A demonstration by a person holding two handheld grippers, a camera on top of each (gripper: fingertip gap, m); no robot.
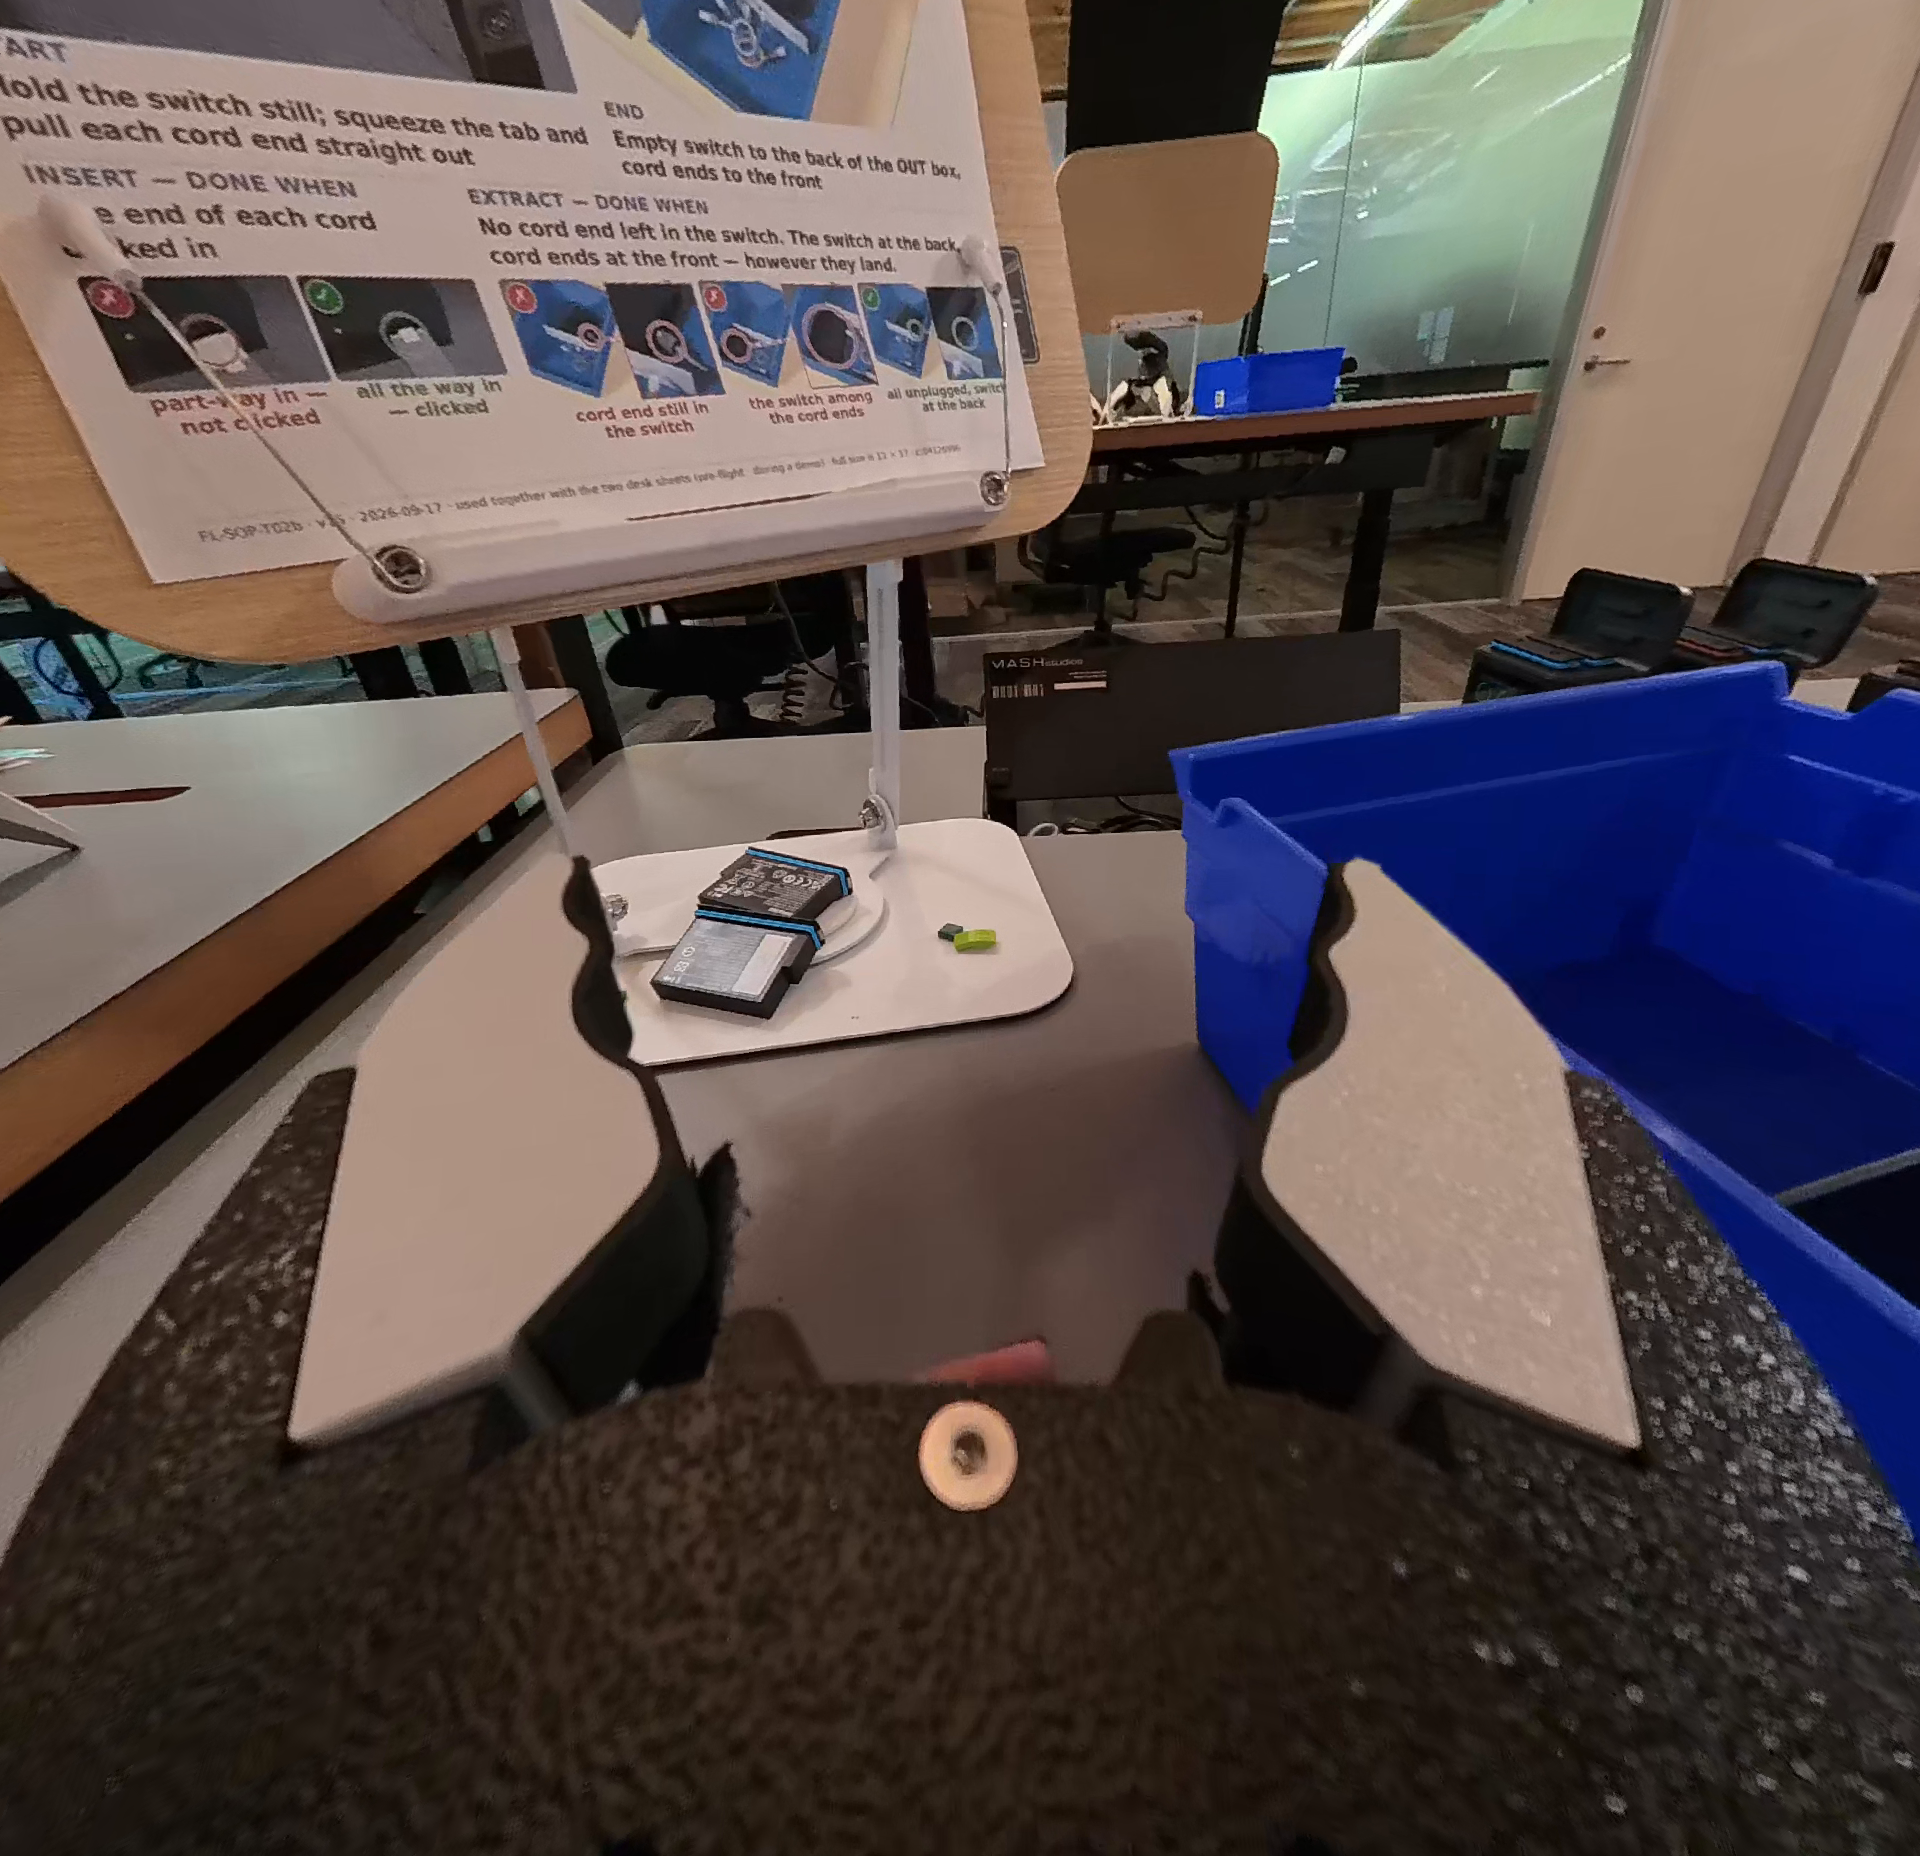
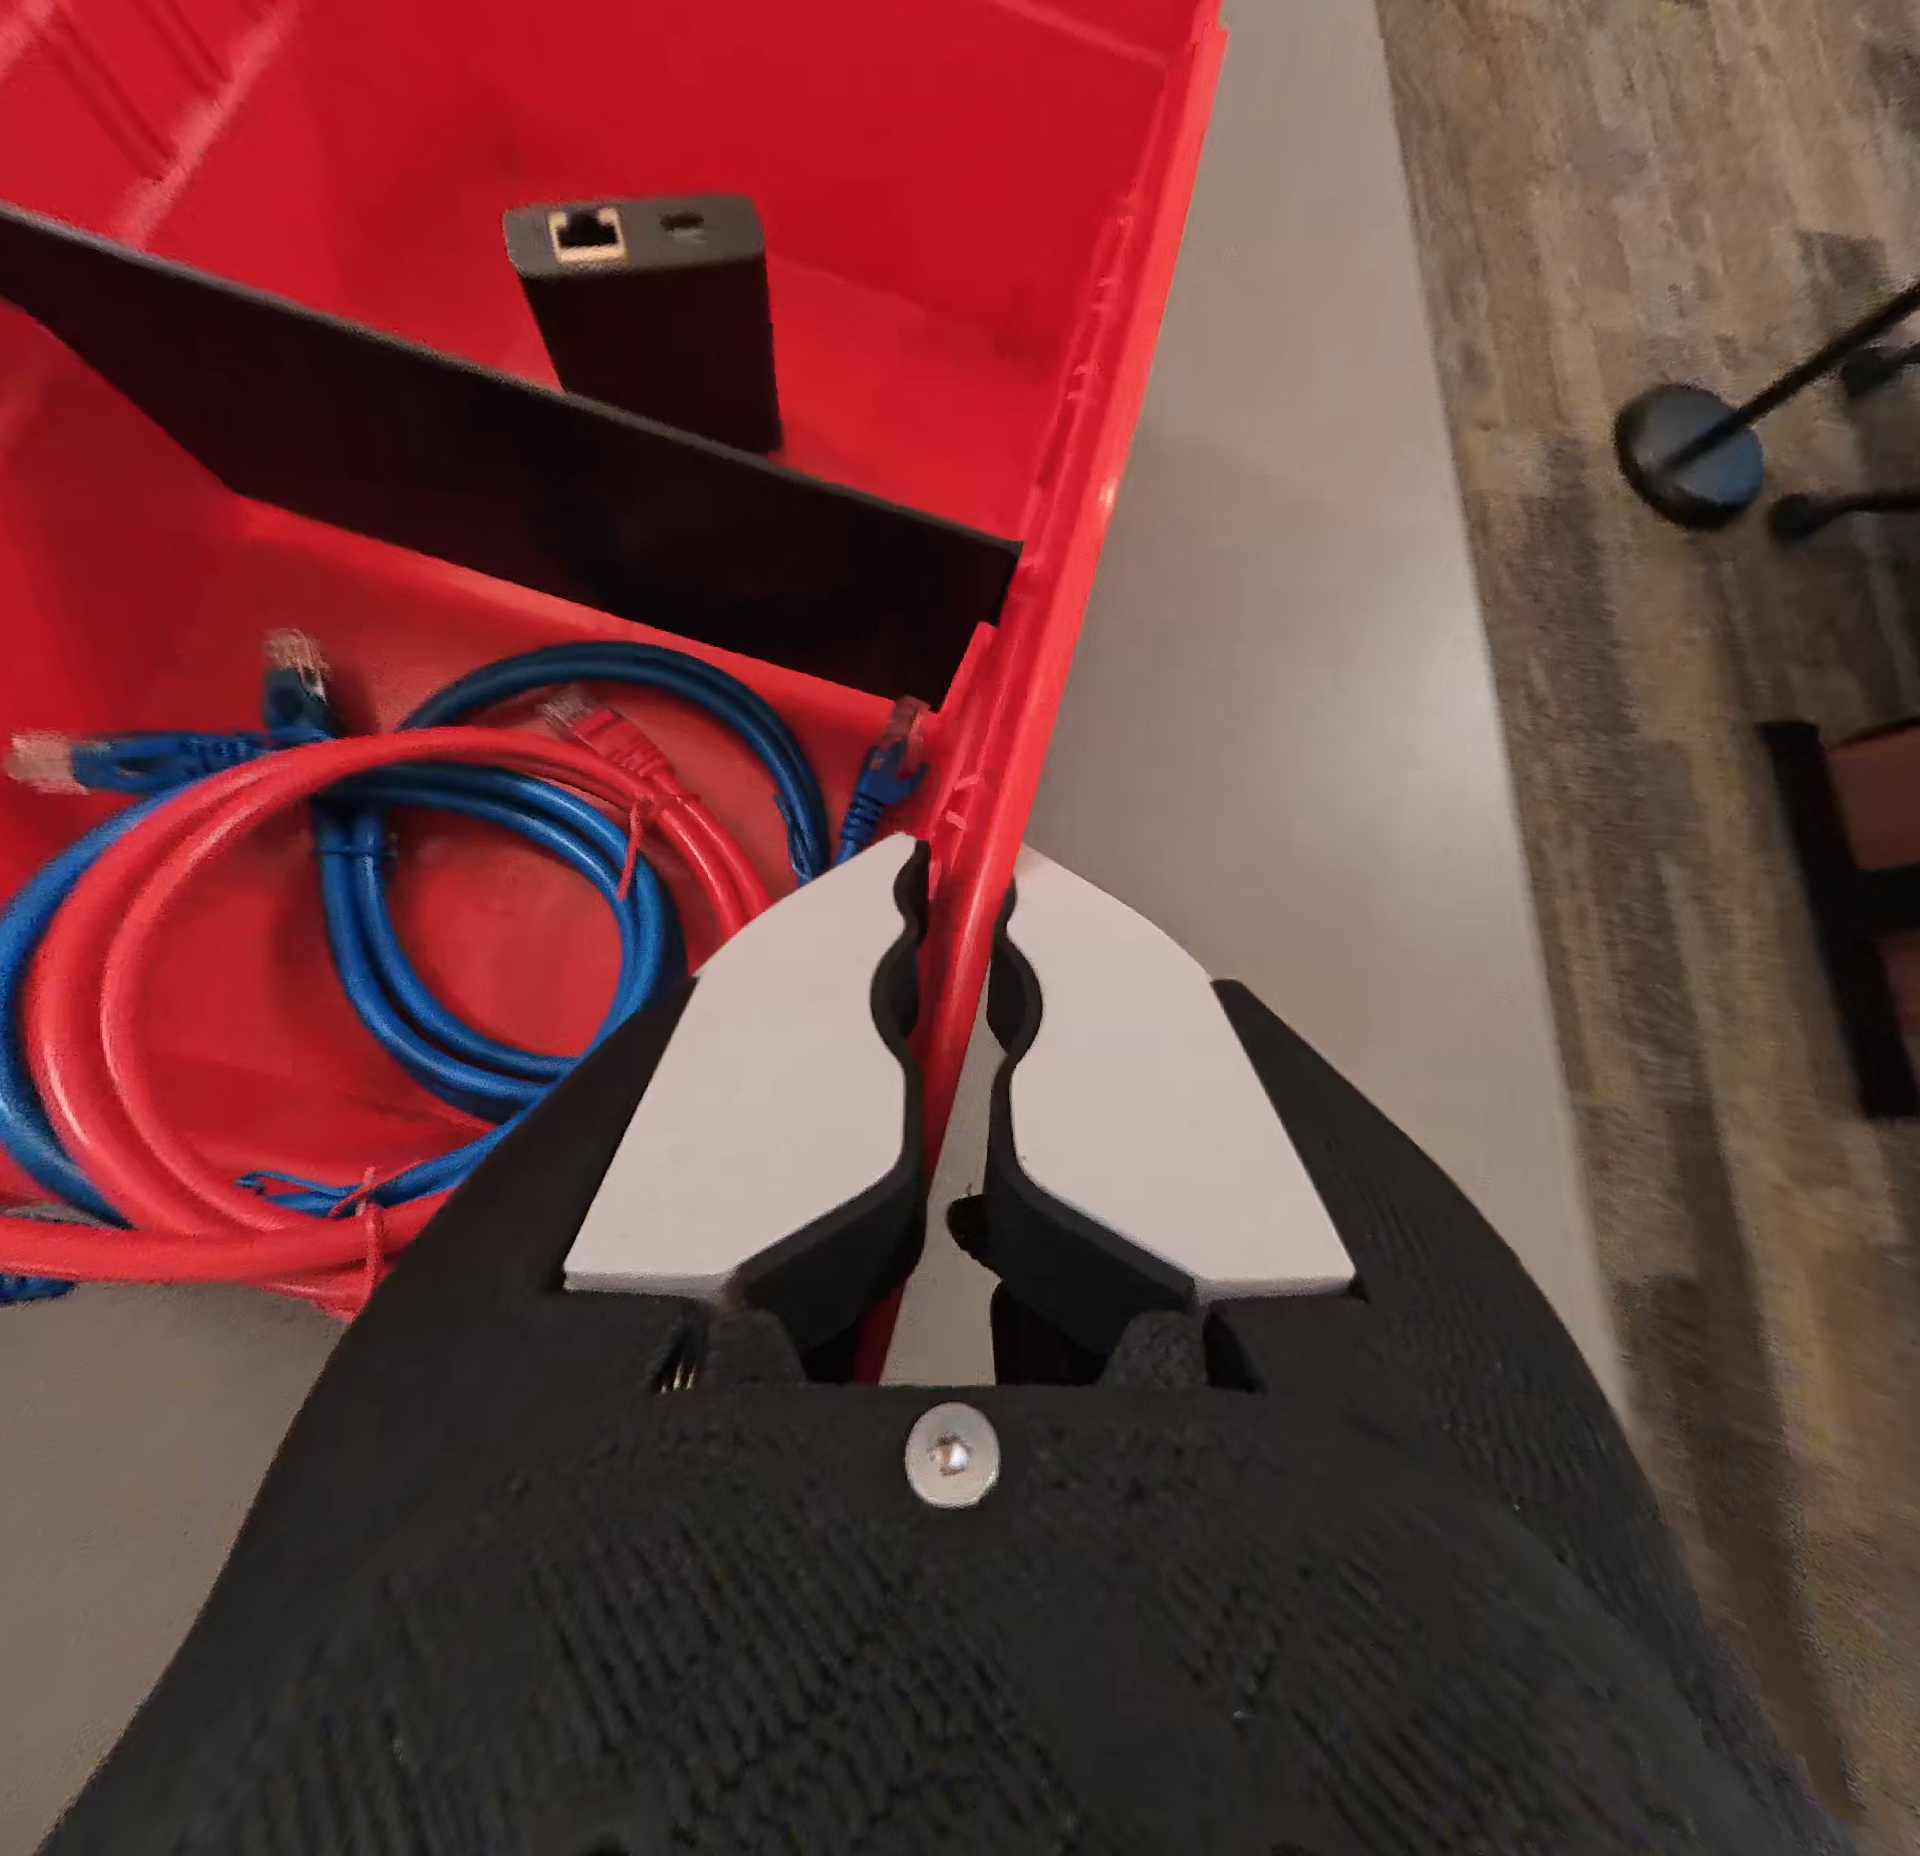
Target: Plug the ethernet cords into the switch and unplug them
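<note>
While nearly pressed together, the right gripper (image 2: pixel 956 876) pinches the side wall of the red bin (image 2: pixel 1049 580) at frame centre, one finger inside, one outside. That wall looks thin, stiff and smooth; the rim seems the soundest hold. Lower left lie coiled blue cables (image 2: pixel 488 975) and a red cable (image 2: pixel 208 996), limp and light; beyond the black divider (image 2: pixel 499 456) stands a small black switch (image 2: pixel 649 320). Left gripper (image 1: pixel 961 913): spread wide, empty, above grey table (image 1: pixel 935 1162), blue bin (image 1: pixel 1455 830) at right, two batteries (image 1: pixel 753 933) ahead.

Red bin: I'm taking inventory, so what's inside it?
Red bin: coiled blue cables and a red cable before a black divider, a black box behind. The right gripper covers one corner.
</note>
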